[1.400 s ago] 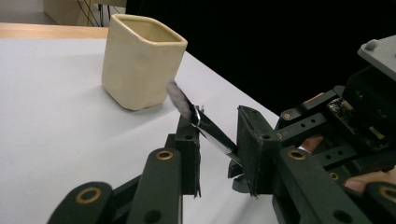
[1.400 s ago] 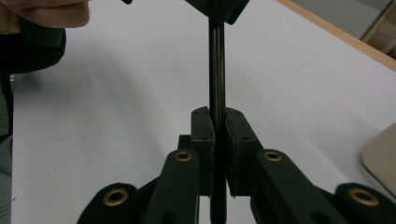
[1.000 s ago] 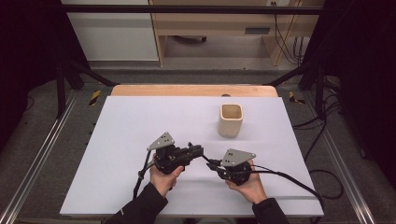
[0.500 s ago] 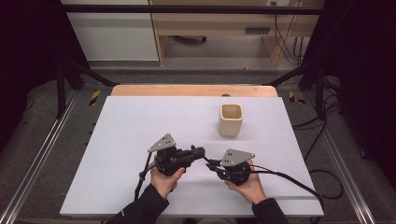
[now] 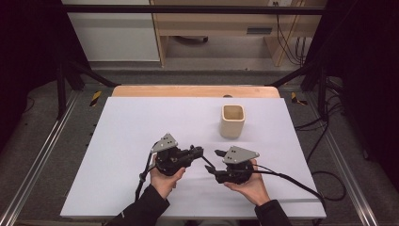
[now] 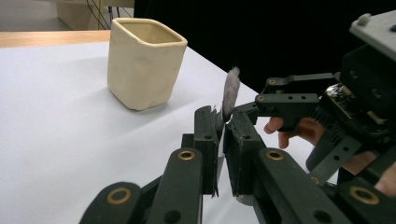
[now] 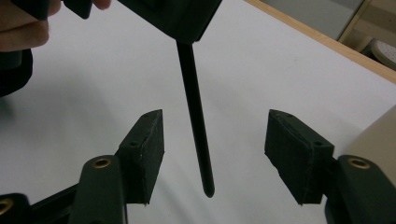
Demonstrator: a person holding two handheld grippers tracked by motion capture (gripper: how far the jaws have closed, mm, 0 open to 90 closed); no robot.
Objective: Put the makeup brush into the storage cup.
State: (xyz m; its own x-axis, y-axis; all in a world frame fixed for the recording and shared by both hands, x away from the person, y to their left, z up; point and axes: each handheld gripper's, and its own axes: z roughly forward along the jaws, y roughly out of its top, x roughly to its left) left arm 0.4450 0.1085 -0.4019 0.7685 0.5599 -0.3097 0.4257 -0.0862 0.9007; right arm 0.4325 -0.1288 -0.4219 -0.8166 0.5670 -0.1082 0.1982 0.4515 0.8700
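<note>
Near the desk's [image 5: 117,141] front edge, the left gripper [image 6: 222,128] is clamping a thin brush [image 7: 196,126], its black handle hanging between the right gripper's [image 7: 215,140] wide-open jaws, untouched, cup [image 5: 233,120] standing nearby.

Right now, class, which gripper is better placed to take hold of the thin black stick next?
The right gripper. Its jaws stand open on either side of the black stick, whose free end hangs between them. The left gripper is already shut on the stick's other end.
</note>
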